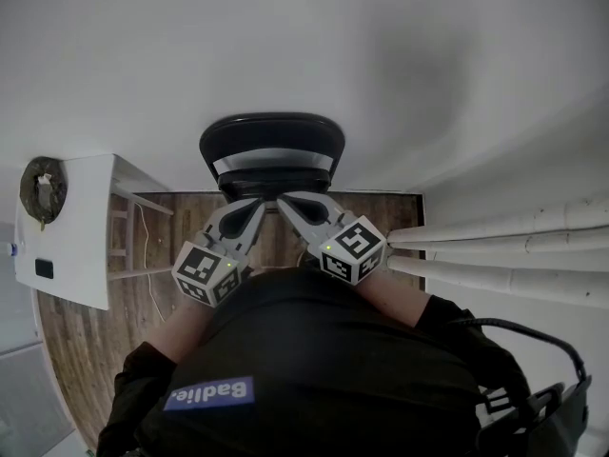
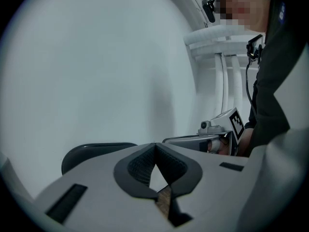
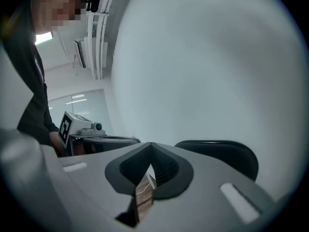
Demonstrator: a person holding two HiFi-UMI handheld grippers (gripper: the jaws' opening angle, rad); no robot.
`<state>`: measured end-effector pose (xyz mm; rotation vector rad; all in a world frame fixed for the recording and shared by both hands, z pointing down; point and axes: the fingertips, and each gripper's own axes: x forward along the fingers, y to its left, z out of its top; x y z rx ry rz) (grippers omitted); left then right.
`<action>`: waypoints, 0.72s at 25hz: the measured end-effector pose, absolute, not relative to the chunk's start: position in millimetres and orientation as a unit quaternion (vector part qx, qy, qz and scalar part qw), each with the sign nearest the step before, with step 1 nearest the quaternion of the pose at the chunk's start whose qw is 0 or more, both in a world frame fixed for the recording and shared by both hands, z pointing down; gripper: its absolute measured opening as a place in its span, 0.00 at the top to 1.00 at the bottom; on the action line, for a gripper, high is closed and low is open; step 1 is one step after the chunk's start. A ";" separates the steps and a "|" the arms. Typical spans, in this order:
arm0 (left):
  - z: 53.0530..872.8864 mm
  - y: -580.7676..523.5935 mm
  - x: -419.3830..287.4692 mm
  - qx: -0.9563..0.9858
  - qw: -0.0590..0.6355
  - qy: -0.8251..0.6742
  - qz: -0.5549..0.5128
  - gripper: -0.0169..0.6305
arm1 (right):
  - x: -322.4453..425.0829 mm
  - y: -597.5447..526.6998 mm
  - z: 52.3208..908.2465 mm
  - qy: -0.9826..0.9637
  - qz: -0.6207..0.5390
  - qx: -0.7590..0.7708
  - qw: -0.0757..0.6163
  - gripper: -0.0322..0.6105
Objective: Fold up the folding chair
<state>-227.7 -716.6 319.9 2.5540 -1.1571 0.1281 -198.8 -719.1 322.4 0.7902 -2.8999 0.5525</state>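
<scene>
**Both claws shut and empty, chair standing at the wall**

Nearest the camera, at 6 o'clock in the head view, is the person's black-clad torso [image 1: 314,369]. The forearms reach out from it toward 12 o'clock. The left claw [image 1: 257,202] and right claw [image 1: 286,201] are held side by side, tips angled toward each other and almost meeting. Each gripper view shows its own claw pinched fully together with nothing between the pads, only a sliver of wooden floor [image 1: 86,350] below. Held close to the body and off every object, the pair looks like a resting or ready pose rather than a grip.

Just past the tips, at 12 o'clock, stands the folding chair [image 1: 271,150]. It is black with a pale band across it, and it sits close against the white wall [image 1: 304,36]. Neither claw touches it. From above it looks slim, which suggests it may already be folded and parked at the wall, but no view shows the seat and legs clearly enough to be sure.

At 9 o'clock a white desk [image 1: 76,246] sits well apart from the chair, and at 3 o'clock pale pipes [image 1: 514,255] run along the wall.
</scene>
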 end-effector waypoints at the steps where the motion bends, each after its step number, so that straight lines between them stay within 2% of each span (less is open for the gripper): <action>1: 320.2 -716.8 -227.0 0.897 0.166 -0.406 0.046 0.97 | -198.0 -719.7 323.1 -0.948 0.182 0.258 0.043 0.95; 18: 328.7 -726.6 -221.6 0.897 0.166 -0.405 0.058 0.97 | -193.8 -731.3 333.1 -0.945 0.193 0.259 0.056 0.95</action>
